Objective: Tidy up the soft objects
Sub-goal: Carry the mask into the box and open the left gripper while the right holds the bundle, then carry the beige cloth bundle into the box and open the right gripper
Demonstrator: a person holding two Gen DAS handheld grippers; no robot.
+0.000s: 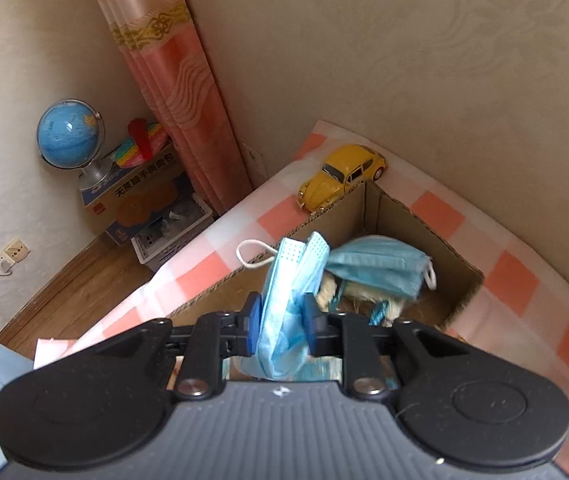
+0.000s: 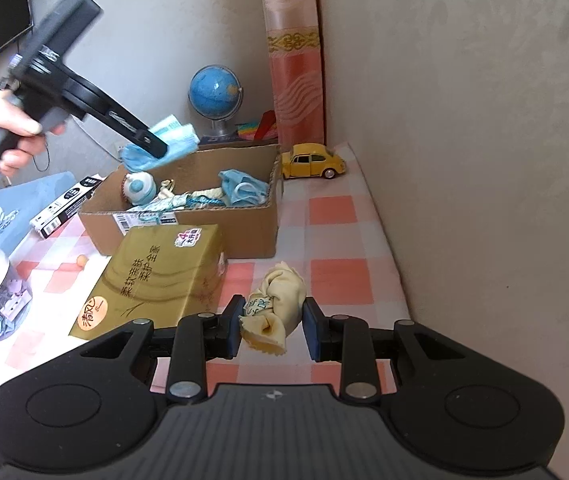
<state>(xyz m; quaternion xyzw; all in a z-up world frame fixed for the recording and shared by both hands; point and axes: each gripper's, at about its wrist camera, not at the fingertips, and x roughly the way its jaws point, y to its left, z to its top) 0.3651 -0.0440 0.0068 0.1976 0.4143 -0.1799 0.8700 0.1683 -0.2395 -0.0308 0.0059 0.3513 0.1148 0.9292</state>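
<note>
Right wrist view: the right tongs [image 2: 272,320] are sitting narrow around a wadded yellow cloth [image 2: 276,300]. Both pads are pressing on its sides, so it is being carried rather than lying loose on the checked surface [image 2: 336,240]. It is hanging on the near side of the cardboard box [image 2: 188,236], most likely waiting its turn while the other hand is busy over the opening.

A gold tissue pack [image 2: 160,280] is lying just beside the cloth, touching the box's near wall.

At the box's far left corner, a person's hand [image 2: 0,120] is tilting the left tongs [image 2: 156,144] down over the rim. A crumpled blue face mask [image 2: 172,136] is bunching between the pads in a narrow gap, with its ends spilling out both ways. I judge this to be the drop-in step, with the mask being held above the opening so that it would fall inside.

Inside the box, a second mask [image 2: 244,190] is already lying at the right end among cords and a small round white-and-blue item. That suggests the box is serving as the bin for soft things.

Beyond the box's far right corner, a yellow toy car [image 2: 312,160] is standing outside on the surface, probably because it is hard. A globe [image 2: 214,90] is standing further back, past the far wall.
</note>
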